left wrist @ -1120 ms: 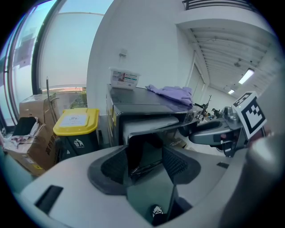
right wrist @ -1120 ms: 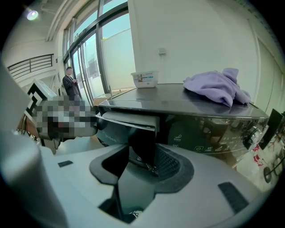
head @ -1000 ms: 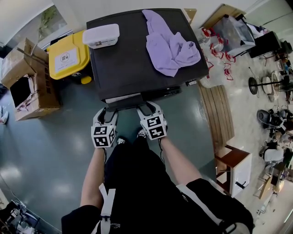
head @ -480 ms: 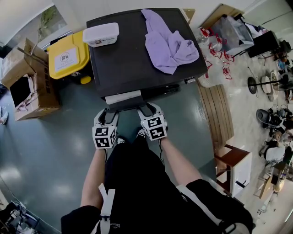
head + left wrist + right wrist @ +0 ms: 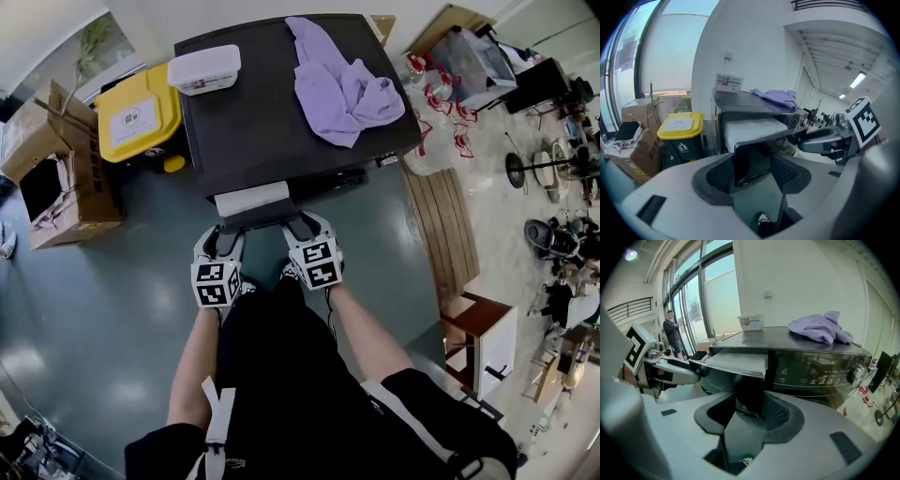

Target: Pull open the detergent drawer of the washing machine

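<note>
The black washing machine [image 5: 281,112] stands in front of me, seen from above in the head view. Its detergent drawer [image 5: 251,200] sticks out at the front left, showing a white inside behind a dark front panel [image 5: 258,221]. My left gripper [image 5: 223,240] is shut on the left end of that panel and my right gripper [image 5: 299,229] on the right end. In the left gripper view the gripper [image 5: 752,169] clamps the dark panel below the white drawer [image 5: 752,127]. In the right gripper view the gripper [image 5: 746,409] holds the panel edge beside the control panel [image 5: 815,371].
A lavender cloth [image 5: 342,89] and a white lidded tub [image 5: 203,70] lie on the machine's top. A yellow-lidded bin [image 5: 141,117] and cardboard boxes [image 5: 56,169] stand to the left, a wooden bench [image 5: 442,239] to the right. A person [image 5: 672,333] stands by the windows.
The drawer has slid further out of the machine: more of its white inside shows now. Both grippers have drawn back slightly towards me with the front panel.
</note>
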Motion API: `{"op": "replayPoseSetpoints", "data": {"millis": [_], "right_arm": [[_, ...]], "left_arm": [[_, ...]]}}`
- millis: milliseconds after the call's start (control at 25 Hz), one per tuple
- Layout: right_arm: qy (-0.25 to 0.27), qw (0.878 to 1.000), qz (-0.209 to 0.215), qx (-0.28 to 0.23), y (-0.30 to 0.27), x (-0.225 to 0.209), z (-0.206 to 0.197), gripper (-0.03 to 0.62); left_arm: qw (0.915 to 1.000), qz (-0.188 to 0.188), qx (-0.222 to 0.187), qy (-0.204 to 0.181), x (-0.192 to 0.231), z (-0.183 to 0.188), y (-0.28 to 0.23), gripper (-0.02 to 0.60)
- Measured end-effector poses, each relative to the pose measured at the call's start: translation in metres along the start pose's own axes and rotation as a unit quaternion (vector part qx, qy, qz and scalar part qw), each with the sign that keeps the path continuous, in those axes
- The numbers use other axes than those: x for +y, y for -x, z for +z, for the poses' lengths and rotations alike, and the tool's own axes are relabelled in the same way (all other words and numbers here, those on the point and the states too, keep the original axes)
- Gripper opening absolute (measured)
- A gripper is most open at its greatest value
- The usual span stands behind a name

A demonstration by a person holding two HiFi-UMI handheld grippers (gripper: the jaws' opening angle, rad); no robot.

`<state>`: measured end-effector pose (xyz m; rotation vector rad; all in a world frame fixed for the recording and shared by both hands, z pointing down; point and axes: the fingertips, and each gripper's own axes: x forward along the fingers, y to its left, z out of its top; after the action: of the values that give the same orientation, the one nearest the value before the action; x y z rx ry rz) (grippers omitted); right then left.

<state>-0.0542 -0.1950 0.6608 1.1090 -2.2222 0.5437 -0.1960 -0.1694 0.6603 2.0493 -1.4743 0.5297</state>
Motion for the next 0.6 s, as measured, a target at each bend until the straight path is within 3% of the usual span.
{"op": "replayPoseSetpoints", "data": {"millis": [600], "right_arm": [[-0.004,1.0,-0.01,0.004,0.013,0.004,-0.014,0.186]], "left_arm": [[1.0,0.004,-0.001,0.004,-0.011,-0.009,0.011,0.25]]}}
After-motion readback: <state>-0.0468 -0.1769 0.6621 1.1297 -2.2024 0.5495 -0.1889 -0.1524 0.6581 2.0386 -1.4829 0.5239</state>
